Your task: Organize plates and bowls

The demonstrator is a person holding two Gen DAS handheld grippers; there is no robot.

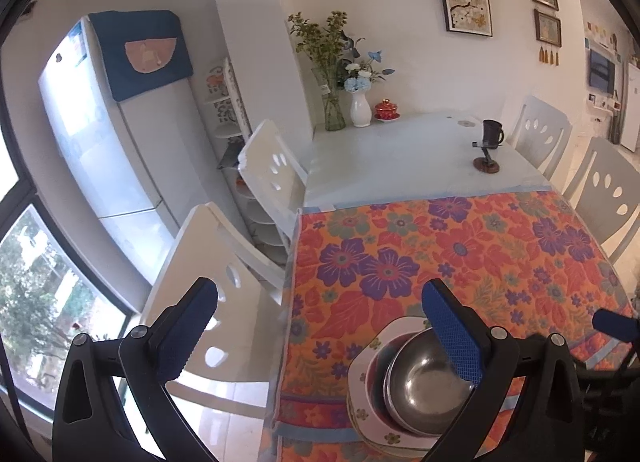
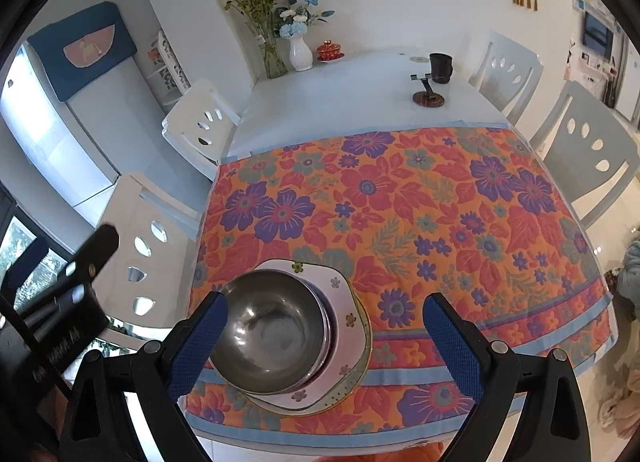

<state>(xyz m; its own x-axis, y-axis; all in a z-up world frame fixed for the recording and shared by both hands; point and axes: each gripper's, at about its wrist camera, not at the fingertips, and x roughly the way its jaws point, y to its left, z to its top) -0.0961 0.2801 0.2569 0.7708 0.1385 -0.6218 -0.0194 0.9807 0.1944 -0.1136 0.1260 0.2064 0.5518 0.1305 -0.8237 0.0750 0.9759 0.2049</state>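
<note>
One stack sits near the front edge of the desk [image 2: 360, 102], on the floral cloth [image 2: 440, 202]: steel bowls [image 2: 272, 330] nested on top, at least two by the rims seen from the left wrist, though the exact count is hard to tell, over flowered plates [image 2: 344, 302], at least two by their edges. The left gripper [image 1: 320, 326] hangs with its jaws spread wide and empty, one blue pad over the white chair beside the desk and the other above the top bowl's rim. The right gripper [image 2: 326, 338] is also spread wide and holds nothing, its left pad just beside the bowl and its right pad over bare cloth. Four white chairs [image 2: 200, 122] stand around the desk, two per side. At the far end are two vases [image 2: 300, 52] of flowers, one red lidded cup [image 2: 329, 49], one dark mug [image 2: 441, 68] and one small stand [image 2: 428, 96]
</note>
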